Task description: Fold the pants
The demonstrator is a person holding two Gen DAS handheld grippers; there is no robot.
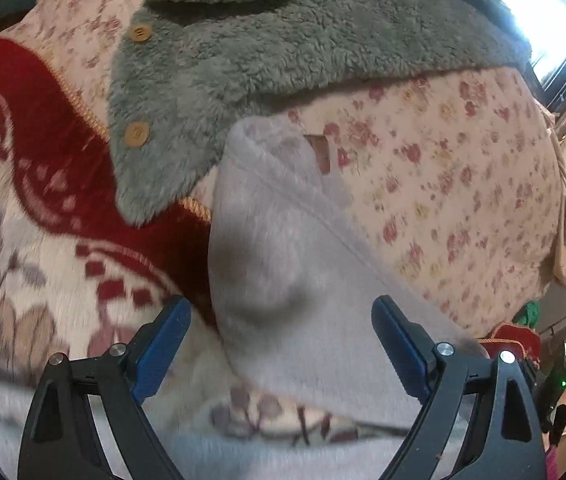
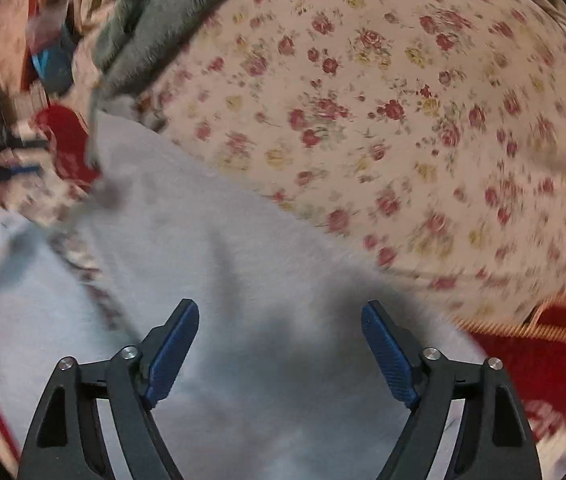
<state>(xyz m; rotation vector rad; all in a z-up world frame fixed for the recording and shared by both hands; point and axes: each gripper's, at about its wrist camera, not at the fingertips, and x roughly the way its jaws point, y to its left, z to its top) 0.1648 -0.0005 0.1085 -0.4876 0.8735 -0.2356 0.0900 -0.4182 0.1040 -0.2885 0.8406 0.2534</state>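
Light grey pants (image 1: 279,240) lie across the bed, one leg running from the near edge up toward a fleece jacket. My left gripper (image 1: 281,316) hovers over that leg with its blue pads (image 1: 163,348) wide apart and nothing pinched. In the right wrist view the same grey pants (image 2: 211,248) spread below my right gripper (image 2: 279,320). Its jaws stand wide and the pads (image 2: 387,356) are clear of the cloth, with only its shadow on the fabric.
A grey-green fleece jacket (image 1: 251,48) with wooden buttons lies at the far side, over a floral sheet (image 1: 463,184). A red and cream patterned blanket (image 1: 43,168) covers the left. A bright window (image 1: 543,20) is at the upper right, and clutter (image 2: 35,60) sits at the bed's left edge.
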